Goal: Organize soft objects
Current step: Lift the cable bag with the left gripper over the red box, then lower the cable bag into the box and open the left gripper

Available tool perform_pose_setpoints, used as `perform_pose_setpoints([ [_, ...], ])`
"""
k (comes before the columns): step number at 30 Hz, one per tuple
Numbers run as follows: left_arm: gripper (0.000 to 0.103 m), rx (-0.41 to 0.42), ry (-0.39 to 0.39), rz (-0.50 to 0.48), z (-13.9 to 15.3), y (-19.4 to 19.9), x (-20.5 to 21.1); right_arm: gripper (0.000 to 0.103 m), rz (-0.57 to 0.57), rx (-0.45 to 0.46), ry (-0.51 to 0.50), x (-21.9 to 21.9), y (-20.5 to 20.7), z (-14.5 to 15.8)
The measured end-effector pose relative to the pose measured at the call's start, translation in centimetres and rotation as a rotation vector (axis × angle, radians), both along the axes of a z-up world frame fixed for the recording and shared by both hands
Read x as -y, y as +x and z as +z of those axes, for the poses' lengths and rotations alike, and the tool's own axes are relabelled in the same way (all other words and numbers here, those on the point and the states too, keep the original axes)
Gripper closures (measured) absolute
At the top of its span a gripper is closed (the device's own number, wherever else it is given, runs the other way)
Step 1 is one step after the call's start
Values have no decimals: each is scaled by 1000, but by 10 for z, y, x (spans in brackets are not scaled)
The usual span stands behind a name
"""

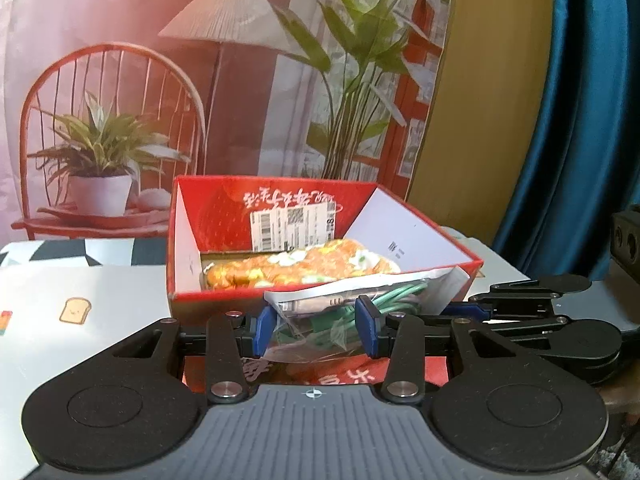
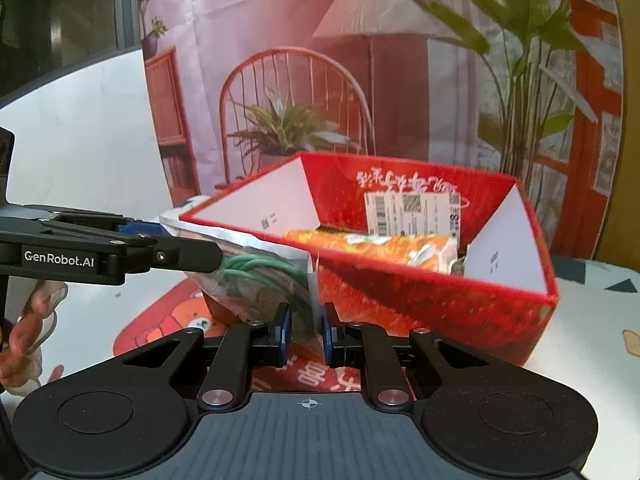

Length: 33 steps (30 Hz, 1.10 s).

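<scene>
One orange pack [image 1: 304,264] is already in the red box [image 1: 192,304]. Both tools, left [image 1: 316,326] and right [image 2: 306,332], are clamped on the clear bag [image 1: 320,320] (green cord inside) at the box's rim; it still needs dropping in.

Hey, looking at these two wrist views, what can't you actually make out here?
- Clear bag of green cable: its lower part, left wrist view, hidden behind the left gripper.
- Red box floor: both views, covered by the orange packet and near wall.
- Shipping label text: too small, blurred.
</scene>
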<state>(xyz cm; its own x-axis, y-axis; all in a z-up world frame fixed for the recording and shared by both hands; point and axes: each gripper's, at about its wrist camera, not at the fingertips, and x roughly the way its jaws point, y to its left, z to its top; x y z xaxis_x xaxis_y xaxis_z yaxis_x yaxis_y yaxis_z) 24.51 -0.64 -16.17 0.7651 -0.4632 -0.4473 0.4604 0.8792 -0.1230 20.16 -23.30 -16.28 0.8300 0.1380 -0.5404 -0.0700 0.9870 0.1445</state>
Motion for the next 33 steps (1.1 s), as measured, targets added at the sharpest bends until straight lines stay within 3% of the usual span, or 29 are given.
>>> perform_pose_setpoints([
  [9,57,60,-22,3,33,-8,7,89,-17,81,2,9,-9,35],
  [20,59,63,-86,18,60,22,17,89,-36,121,-4,29,12,65],
  [26,59,-49,-119,29,48,55,20,89,-44,26,47,47,39,56],
  [33,59,-184,-88,50,21,89,27,89,-70,-138,136,65,67,28],
])
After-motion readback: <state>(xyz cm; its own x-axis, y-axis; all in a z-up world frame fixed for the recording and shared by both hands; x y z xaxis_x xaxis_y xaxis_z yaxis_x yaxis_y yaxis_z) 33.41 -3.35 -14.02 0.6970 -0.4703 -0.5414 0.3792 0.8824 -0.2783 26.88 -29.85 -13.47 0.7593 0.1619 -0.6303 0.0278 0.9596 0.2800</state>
